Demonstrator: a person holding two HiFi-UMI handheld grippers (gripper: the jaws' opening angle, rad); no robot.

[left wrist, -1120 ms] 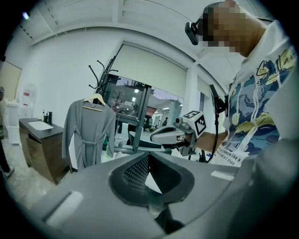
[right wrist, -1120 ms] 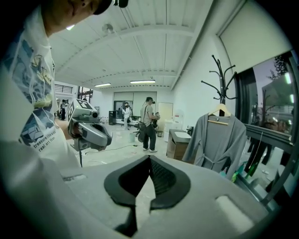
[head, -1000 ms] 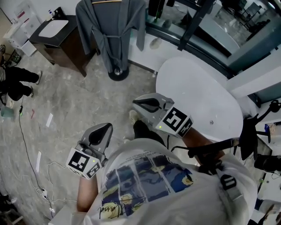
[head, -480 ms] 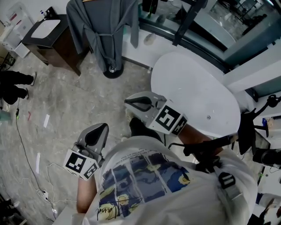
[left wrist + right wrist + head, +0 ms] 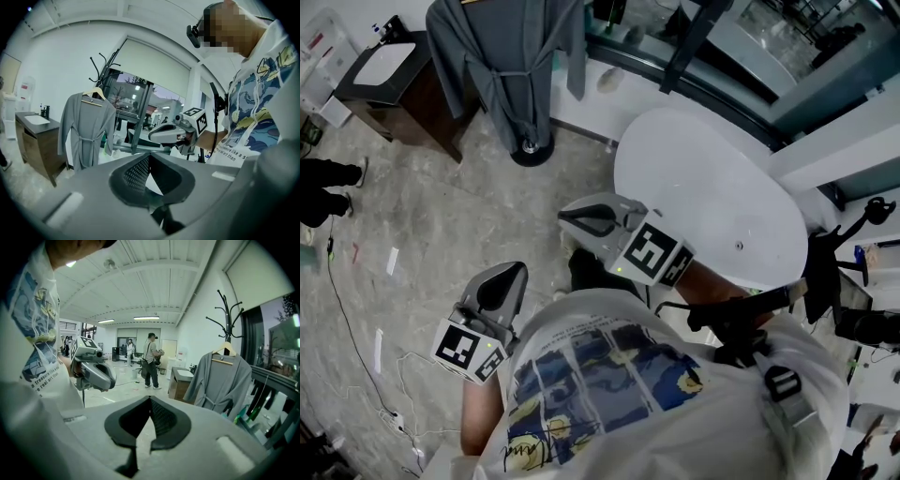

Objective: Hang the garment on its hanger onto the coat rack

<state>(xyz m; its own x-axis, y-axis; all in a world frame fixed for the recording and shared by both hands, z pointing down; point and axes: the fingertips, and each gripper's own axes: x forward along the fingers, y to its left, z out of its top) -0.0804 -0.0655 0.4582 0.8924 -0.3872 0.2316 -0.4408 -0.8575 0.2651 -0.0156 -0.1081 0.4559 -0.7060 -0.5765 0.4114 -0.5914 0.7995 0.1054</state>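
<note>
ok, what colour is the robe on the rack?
Grey. The robe shows best in the right gripper view.

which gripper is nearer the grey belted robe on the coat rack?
Right. The right gripper points toward the grey belted robe, a little short of the black coat rack base; the left gripper is farther back, by the person's torso.

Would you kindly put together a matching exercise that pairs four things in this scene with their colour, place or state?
Things:
1. robe
2. cabinet
3. table
4. right gripper

Descriptions:
A. jaws shut, holding nothing
B. white all over, oval
C. dark wood with a white top
D. grey, hanging on the coat rack

Pairs: 1-D, 2-C, 3-B, 4-A
</note>
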